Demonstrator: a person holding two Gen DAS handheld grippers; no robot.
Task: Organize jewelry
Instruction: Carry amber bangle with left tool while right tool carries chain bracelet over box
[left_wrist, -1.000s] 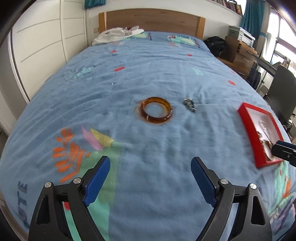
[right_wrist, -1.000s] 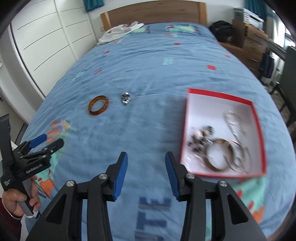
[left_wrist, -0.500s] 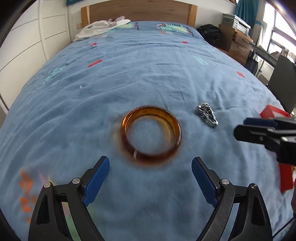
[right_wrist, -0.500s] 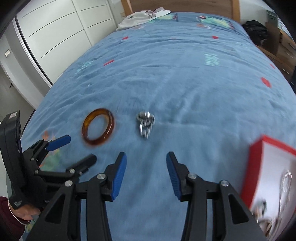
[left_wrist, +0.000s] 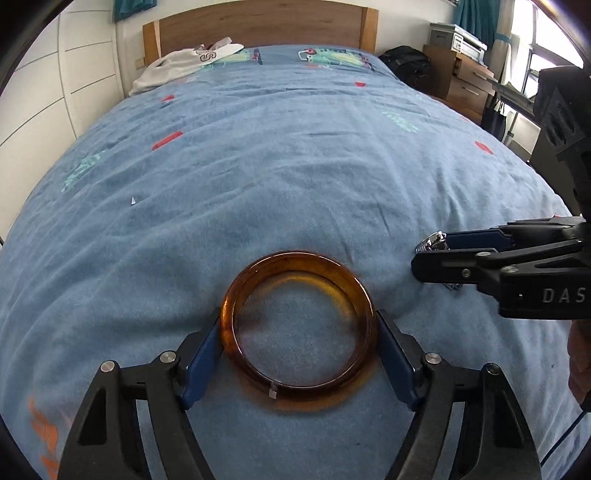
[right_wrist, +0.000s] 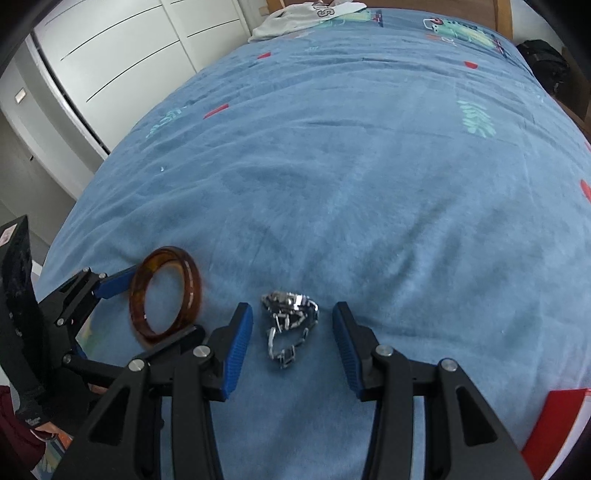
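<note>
- Amber, glassy and smooth, the bangle (left_wrist: 299, 325) lies flat on the bed, clamped across its width by the left gripper (left_wrist: 299, 332).
- Silvery metal links, the chain bracelet (right_wrist: 290, 325) sits bunched between the spread fingers (right_wrist: 236, 347) of the right gripper (right_wrist: 291, 343), ungrasped.
- Both pieces remain to be carried to the red box (right_wrist: 554, 417), judging by its corner nearby.
- Beyond stretches the soft, wrinkled blue bedspread (right_wrist: 369, 166).

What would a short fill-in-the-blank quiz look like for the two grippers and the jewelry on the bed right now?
1. The left gripper has its fingers on either side of the amber ____.
2. The right gripper straddles a silver ____.
3. Both pieces lie on a ____ bedspread.

Missing words: bangle; watch; blue.
</note>
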